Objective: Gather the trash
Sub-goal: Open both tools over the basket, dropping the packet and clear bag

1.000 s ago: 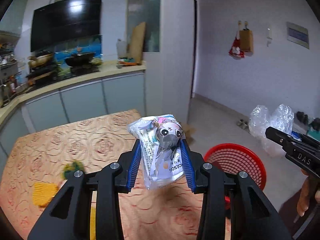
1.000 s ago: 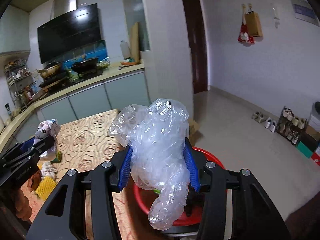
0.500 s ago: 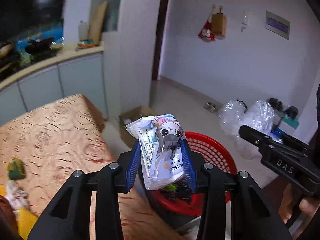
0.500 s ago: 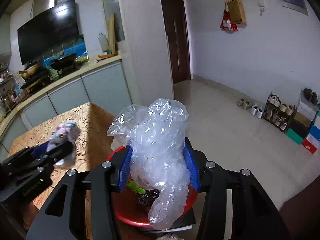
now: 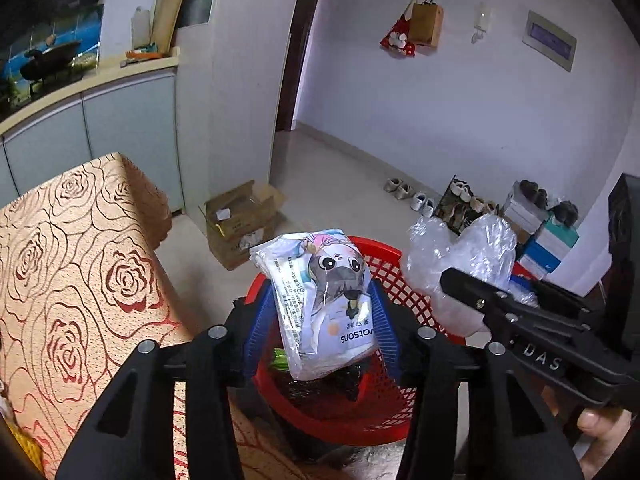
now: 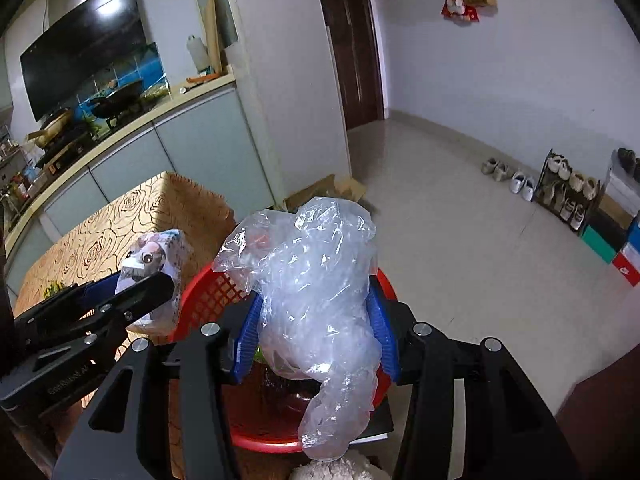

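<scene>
My left gripper [image 5: 320,332] is shut on a white printed wrapper [image 5: 324,300] with a cartoon figure and holds it over the red mesh basket [image 5: 400,276]. My right gripper [image 6: 316,332] is shut on a crumpled clear plastic bag [image 6: 312,280] and holds it over the same basket [image 6: 208,292]. The bag also shows in the left wrist view [image 5: 464,256], and the wrapper shows in the right wrist view [image 6: 156,264]. Dark trash and a green scrap lie in the basket.
The table with a rose-patterned cloth [image 5: 60,280] stands left of the basket. A cardboard box [image 5: 240,220] sits on the floor beyond it. Shoes and a shoe rack [image 6: 568,188] line the right wall. Kitchen counter [image 6: 132,132] at the back left.
Both grippers have swung right from over the table to above the red basket, each still holding its piece of trash.
</scene>
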The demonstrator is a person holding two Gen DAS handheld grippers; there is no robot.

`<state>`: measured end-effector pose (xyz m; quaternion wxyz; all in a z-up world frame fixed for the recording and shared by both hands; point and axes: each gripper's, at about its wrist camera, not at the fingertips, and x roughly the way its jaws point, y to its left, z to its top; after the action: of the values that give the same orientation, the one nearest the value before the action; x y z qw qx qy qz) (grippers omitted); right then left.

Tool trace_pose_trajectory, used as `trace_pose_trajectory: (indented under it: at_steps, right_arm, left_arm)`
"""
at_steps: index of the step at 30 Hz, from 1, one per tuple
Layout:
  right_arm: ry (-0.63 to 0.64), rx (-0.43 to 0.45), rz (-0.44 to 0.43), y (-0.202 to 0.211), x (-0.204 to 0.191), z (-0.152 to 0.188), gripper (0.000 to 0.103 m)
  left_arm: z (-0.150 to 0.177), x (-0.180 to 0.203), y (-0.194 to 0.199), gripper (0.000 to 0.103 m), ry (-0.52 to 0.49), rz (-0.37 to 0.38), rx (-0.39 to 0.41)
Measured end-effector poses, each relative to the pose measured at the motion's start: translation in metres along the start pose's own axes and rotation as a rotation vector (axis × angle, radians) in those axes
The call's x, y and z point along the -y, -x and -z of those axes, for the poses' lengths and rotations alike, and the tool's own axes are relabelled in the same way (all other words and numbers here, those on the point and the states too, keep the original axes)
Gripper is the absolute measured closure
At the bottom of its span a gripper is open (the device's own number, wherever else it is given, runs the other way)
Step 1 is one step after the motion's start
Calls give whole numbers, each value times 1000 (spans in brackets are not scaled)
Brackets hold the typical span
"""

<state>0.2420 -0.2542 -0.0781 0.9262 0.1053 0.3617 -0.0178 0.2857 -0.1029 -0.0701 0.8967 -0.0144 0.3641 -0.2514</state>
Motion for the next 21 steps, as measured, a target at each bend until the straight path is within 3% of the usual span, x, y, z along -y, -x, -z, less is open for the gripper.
trace_pose_trajectory:
  at_steps: [9, 11, 12, 21]
  right_arm:
    - [-1, -48, -36, -9, 0, 7, 44]
    - [-14, -43, -45, -8, 2, 7, 31]
    - [-27, -37, -56, -6, 3, 6, 29]
    - [-22, 12, -45, 15, -2, 1, 29]
  left_arm:
    - [0, -8, 3, 38, 26, 42, -2]
    - [0, -11, 7, 37, 34, 38, 5]
    - [0, -13, 10, 37, 40, 34, 12]
    - [-5, -32, 53, 34, 85, -40, 97]
